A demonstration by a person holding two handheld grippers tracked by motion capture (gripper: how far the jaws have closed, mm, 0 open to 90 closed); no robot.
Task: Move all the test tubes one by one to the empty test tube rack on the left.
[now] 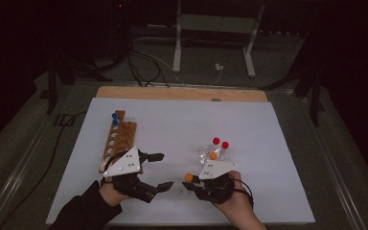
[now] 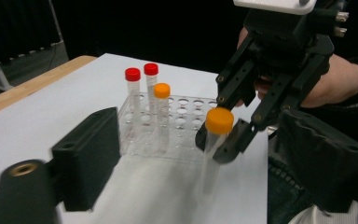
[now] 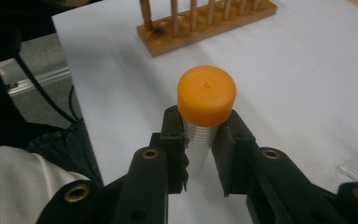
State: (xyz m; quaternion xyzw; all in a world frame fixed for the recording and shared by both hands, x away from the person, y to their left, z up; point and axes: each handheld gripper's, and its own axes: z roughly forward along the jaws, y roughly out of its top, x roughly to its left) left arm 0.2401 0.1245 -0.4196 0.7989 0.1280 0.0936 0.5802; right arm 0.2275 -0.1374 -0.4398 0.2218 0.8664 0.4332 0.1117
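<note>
Dark room, white table [image 1: 182,124], right tongs [image 3: 200,140] hiding orange-capped tube [image 3: 206,95] body

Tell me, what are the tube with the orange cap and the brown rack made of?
The tube looks like clear plastic: you see through it. Its cap seems smooth matte plastic, with a molded dot on top. The rack looks like wood: brown, with dowel posts.

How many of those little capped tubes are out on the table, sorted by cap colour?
Red caps: 2, first red-capped tube and second red-capped tube, both standing in the clear rack.
Orange caps: 2, racked orange-capped tube and held orange-capped tube in the right gripper.
Blue caps: 2, the blue-capped tubes in the wooden rack.
Total: 6
</note>
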